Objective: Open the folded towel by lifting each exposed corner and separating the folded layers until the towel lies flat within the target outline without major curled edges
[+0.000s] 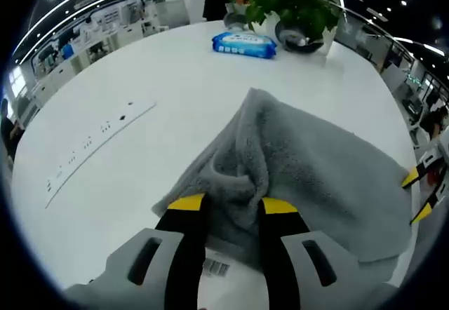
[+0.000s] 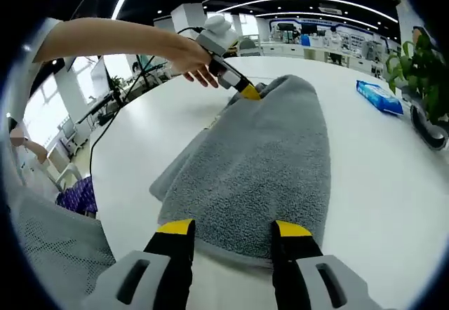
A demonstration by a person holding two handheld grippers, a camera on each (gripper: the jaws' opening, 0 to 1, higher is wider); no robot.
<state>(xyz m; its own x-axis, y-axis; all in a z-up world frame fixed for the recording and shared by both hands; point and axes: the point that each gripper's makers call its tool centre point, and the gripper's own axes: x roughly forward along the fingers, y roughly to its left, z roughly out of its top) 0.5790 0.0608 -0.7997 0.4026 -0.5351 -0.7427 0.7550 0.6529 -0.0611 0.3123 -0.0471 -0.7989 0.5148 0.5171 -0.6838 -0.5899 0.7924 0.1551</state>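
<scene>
Room: open-plan office under long ceiling light strips, with rows of desks far behind the white surface (image 1: 175,78) I work on.
Towel: grey terry towel (image 1: 309,177) lies folded on the surface, its layers bunched into a raised ridge at the end near my left tongs; in the right gripper view the towel (image 2: 266,163) stretches away from me as a long rounded shape.
Left tongs: my left tongs (image 1: 231,205) pinch a gathered fold of the towel between the yellow-tipped jaws, the cloth puckered where they meet.
Left tongs from the other side: in the right gripper view my left tongs (image 2: 249,92) sit at the far end of the towel, with my hand (image 2: 193,61) on the handle.
Right tongs: my right tongs (image 2: 231,229) stand with jaws apart, astride the near hem of the towel, the cloth's edge lying between the two tips; whether the tips touch the cloth I cannot tell.
Right tongs from the left view: yellow-and-black tips of my right tongs (image 1: 424,191) show at the towel's far edge.
Wet wipes: blue pack of wipes (image 1: 243,44) lies well beyond the towel.
Plant: leafy potted plant (image 1: 295,1) stands just past the wipes.
Printed strip: long white strip (image 1: 98,142) with small dark marks lies on the surface, apart from the towel.
</scene>
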